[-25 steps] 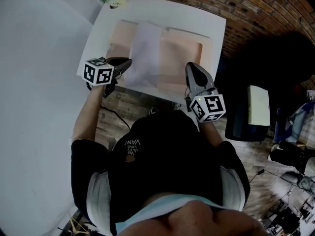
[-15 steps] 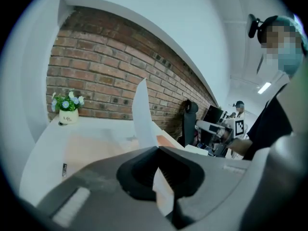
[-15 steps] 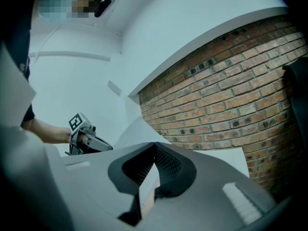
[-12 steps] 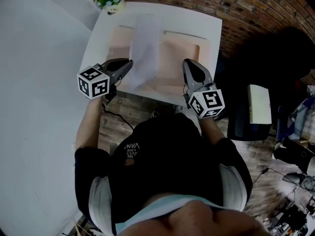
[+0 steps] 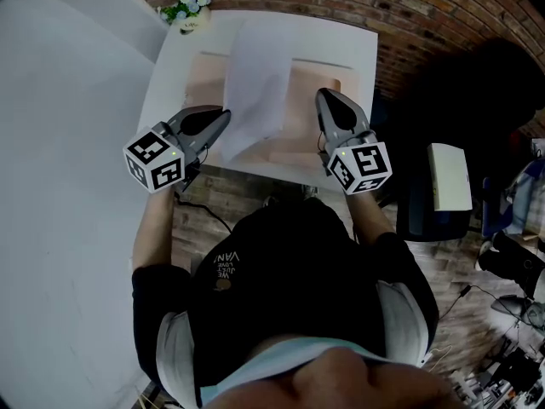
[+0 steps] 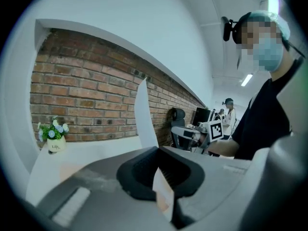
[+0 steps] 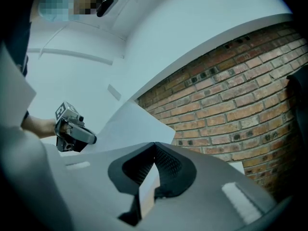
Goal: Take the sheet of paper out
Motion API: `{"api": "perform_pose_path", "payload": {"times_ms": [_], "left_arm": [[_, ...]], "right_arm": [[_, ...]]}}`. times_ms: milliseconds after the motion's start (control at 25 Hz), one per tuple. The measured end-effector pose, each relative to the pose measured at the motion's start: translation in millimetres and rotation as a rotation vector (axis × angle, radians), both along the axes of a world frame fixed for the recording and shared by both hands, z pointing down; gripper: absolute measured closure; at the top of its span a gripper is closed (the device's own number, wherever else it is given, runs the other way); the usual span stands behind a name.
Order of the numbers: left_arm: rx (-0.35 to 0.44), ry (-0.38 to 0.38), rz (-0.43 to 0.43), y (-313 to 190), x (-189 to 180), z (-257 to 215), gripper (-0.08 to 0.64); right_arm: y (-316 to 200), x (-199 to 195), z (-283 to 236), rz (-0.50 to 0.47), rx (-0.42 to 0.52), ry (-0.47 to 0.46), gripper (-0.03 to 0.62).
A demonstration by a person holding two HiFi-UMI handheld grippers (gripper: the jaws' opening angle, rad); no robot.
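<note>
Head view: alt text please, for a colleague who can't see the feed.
Seen from above, the left gripper, shut on a white sheet of paper, holds it raised over a peach folder on a white table. The right gripper is shut on the folder's right side. A brick wall stands behind.

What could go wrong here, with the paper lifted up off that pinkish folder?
1. The left hand-held gripper pinches the sheet of paper at one edge only. The sheet rises tall and curved, so it might slip, crease or tear.
2. The right hand-held gripper pins the peach folder by a thin edge. If that slips, the folder may lift too.
3. The flower pot stands nearby, so a swinging sheet might brush it.
</note>
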State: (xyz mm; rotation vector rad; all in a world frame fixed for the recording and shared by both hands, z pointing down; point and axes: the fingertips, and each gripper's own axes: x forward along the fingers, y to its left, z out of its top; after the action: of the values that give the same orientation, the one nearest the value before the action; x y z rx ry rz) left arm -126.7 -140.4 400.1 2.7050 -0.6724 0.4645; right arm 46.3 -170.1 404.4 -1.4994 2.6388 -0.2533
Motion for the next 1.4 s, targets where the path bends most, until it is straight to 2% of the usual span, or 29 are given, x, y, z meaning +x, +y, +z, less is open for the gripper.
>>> {"api": "perform_pose_path", "payload": {"times_ms": [360,600,760,800,880,1000,1120,1200,1400], "left_arm": [[0.097,0.032,0.064,9.2,11.3,-36.5,0.558],[0.135,0.049,0.079,15.9,18.5,-54.3,0.558],[0.147,0.089,0.083,16.8,20.5,-63.6,0.558],[0.151,0.098,0.083,16.6,19.8,-65.4,0.558],[0.163,0.112,0.079,15.9,16.7,-69.5,0.558],[0.191,0.123,0.076,15.8,12.1,-78.7,0.558],[0.230,0.125,0.099,18.4,9.2,-88.1,0.558],[0.255,0.127,0.119,20.9,7.7,-93.6,0.558],[0.291,0.158,0.131,25.1,-0.2,-106.4,0.558]], "right_arm": [[-18.2,2.2,-14.0,-0.012,0.061,-0.014,0.592],[-31.2,8.2,-20.4,-0.012,0.091,-0.025,0.592],[-35.9,7.4,-24.9,-0.044,0.111,-0.057,0.591],[-36.6,6.9,-26.2,-0.052,0.114,-0.075,0.582],[-37.6,6.5,-29.6,-0.067,0.116,-0.125,0.524],[-39.6,6.4,-36.1,-0.100,0.114,-0.207,0.506],[-40.6,3.9,-43.1,-0.146,0.123,-0.275,0.462],[-40.2,-2.6,-47.1,-0.194,0.132,-0.301,0.440],[-40.4,-16.8,-54.0,-0.271,0.146,-0.331,0.430]]}}
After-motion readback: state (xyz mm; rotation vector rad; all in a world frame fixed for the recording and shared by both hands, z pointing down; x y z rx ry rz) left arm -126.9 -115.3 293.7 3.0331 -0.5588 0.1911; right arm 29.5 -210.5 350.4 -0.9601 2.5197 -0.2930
